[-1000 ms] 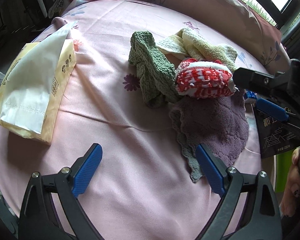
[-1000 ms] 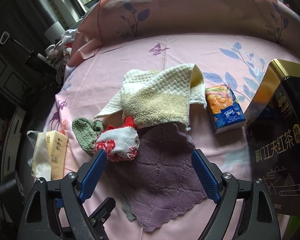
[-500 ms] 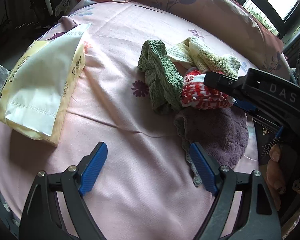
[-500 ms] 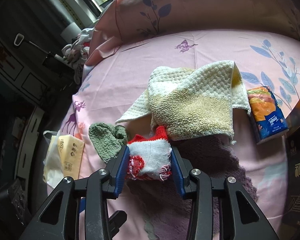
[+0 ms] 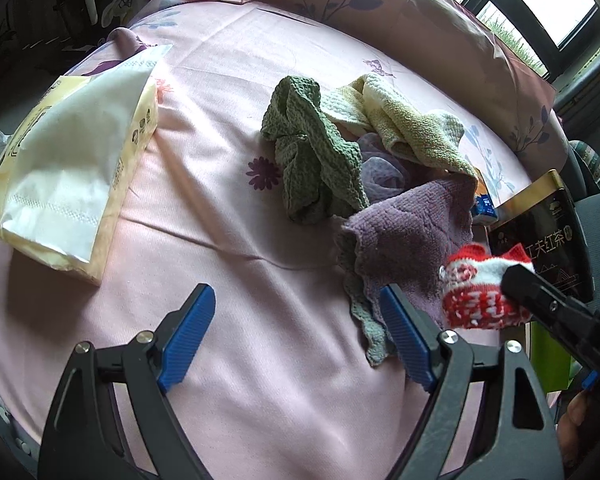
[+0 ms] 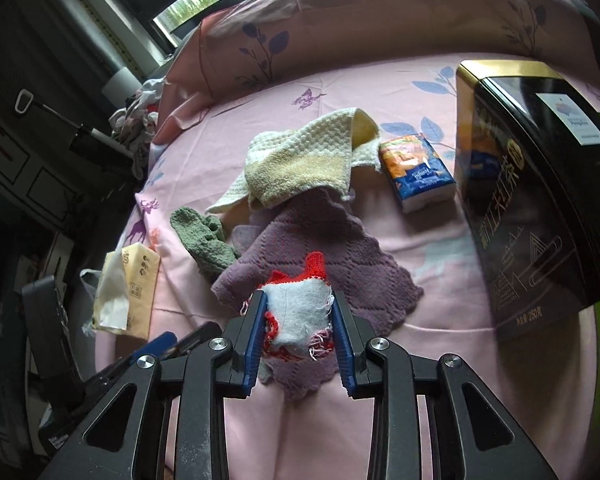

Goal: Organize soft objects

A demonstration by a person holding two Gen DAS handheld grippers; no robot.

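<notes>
My right gripper (image 6: 298, 304) is closing on a red and white knit piece (image 6: 296, 312), its blue pads pressing both sides. It holds the piece over the purple cloth (image 6: 316, 236). In the left wrist view the knit piece (image 5: 476, 300) hangs at the right, in front of the rumpled purple cloth (image 5: 404, 232). A green cloth (image 5: 312, 160) and a yellow and white towel (image 5: 400, 120) lie bunched behind it on the pink bed sheet (image 5: 228, 240). My left gripper (image 5: 296, 296) stands open over bare sheet, with nothing between its fingers.
A large tissue pack (image 5: 68, 176) lies at the left edge of the bed. A small blue and orange tissue pack (image 6: 416, 176) and a black tea tin (image 6: 540, 208) sit at the right. A pink pillow (image 6: 380, 20) runs along the far side.
My right gripper shut on the knit piece and carried it off the pile, toward the near right in the left wrist view. The purple cloth got rumpled. My left gripper narrowed a little.
</notes>
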